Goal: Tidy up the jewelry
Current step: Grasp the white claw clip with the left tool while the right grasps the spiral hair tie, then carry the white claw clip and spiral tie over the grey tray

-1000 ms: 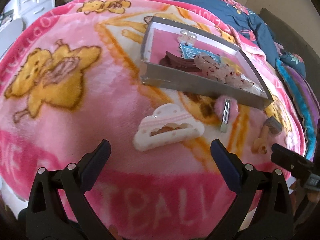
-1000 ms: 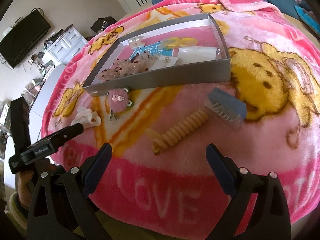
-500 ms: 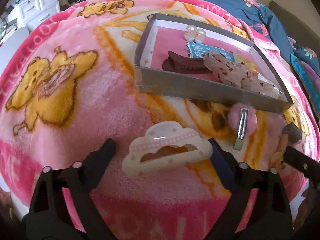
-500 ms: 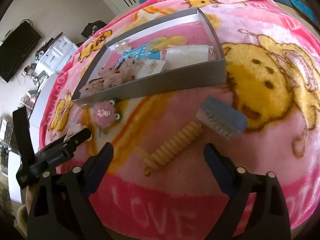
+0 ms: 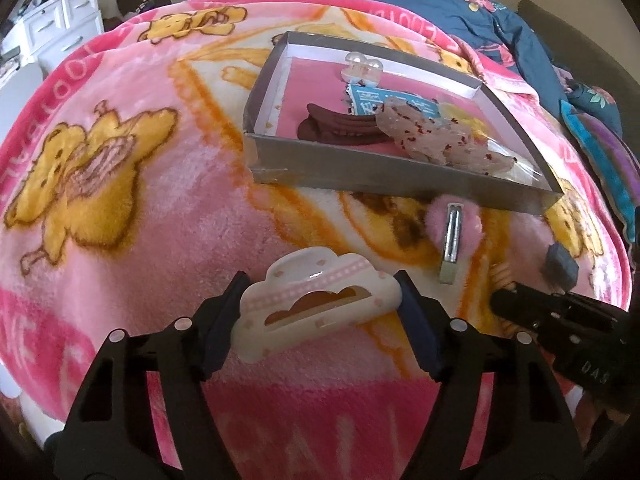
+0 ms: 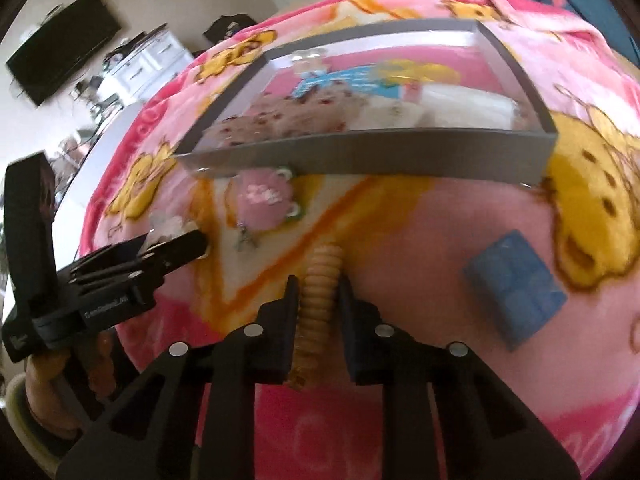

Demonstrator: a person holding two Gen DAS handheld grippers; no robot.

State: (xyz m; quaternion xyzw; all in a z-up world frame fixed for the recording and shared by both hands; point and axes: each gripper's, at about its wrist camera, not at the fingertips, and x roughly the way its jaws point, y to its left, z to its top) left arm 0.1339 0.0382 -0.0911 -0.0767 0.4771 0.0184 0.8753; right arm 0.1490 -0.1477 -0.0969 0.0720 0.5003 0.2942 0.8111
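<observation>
My left gripper [image 5: 320, 304] is shut on a white and pink cloud-shaped hair claw [image 5: 316, 304] that lies on the pink blanket. My right gripper [image 6: 318, 292] is shut on a yellow spiral hair tie [image 6: 318, 296]. A grey tray [image 5: 360, 178] behind them holds a brown hair claw [image 5: 336, 126], a clear speckled claw [image 5: 432, 140], a blue card and other pieces. A fluffy pink snap clip [image 5: 454, 226] lies in front of the tray; it also shows in the right wrist view [image 6: 266, 200]. A blue comb clip [image 6: 514, 294] lies to the right.
The pink cartoon blanket [image 5: 120, 208] covers a bed. A dark blue floral quilt [image 5: 460, 4] lies bunched behind the tray. White drawers [image 5: 60, 20] stand at the far left. My right gripper shows in the left wrist view [image 5: 560, 316].
Both grippers moved forward and down and closed: the left onto the cloud-shaped claw, the right onto the yellow spiral hair tie.
</observation>
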